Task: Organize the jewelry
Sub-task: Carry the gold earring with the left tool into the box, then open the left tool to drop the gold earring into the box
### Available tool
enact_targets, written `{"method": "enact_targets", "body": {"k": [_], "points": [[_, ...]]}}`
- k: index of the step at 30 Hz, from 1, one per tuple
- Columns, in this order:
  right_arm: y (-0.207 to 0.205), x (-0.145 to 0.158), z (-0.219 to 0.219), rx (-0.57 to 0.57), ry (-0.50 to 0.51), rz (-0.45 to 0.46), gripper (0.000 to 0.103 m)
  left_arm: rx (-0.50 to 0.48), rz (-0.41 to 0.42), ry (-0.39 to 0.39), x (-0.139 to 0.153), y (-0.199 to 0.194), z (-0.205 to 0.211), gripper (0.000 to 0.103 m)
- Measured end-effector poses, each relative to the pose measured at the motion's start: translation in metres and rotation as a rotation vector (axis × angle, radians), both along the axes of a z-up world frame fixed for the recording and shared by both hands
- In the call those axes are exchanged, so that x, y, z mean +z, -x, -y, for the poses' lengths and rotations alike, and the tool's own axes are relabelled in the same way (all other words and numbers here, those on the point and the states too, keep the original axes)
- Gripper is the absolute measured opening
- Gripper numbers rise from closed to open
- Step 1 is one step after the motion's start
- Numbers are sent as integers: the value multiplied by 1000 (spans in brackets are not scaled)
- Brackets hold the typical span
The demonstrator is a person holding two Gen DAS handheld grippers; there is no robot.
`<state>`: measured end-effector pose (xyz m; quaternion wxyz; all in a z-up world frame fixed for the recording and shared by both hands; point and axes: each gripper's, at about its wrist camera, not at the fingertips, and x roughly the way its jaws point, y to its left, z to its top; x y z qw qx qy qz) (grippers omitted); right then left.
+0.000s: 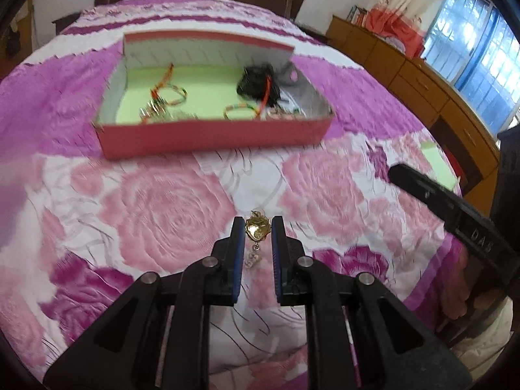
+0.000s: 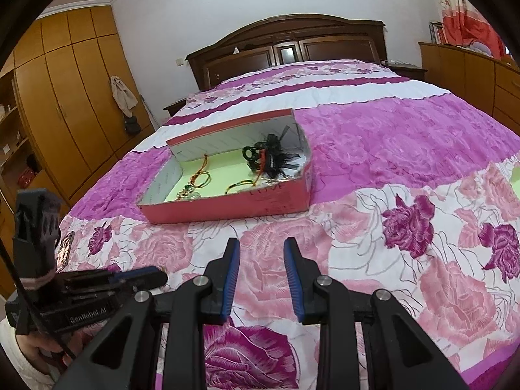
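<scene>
The left claw (image 1: 257,227) is clenched on a gold earring (image 1: 256,230) just above the floral bedspread (image 1: 169,208), short of the pink box (image 1: 211,135). The right claw (image 2: 262,253) hangs parted, holding nothing.

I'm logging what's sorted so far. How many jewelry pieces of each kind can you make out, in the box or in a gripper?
Braided cord bracelets in the box: 2
Black feathered piece: 1
Metallic cluster, too blurred to separate: 1
Gold pendant in the left gripper: 1
Total: 5
</scene>
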<state>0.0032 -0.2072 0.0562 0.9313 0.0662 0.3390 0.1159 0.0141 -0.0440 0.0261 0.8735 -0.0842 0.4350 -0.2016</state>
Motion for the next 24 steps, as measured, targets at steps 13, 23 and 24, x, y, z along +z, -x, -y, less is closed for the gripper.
{"method": "enact_targets", "body": {"k": [13, 23, 24], "points": [[-26, 11, -30, 53, 8, 35, 31, 103, 158, -20, 37, -36, -26, 8], [-44, 12, -47, 71, 12, 53, 31, 166, 230, -45, 37, -70, -34, 8], [-45, 10, -47, 71, 15, 50, 31, 173, 228, -46, 34, -74, -35, 8]]}}
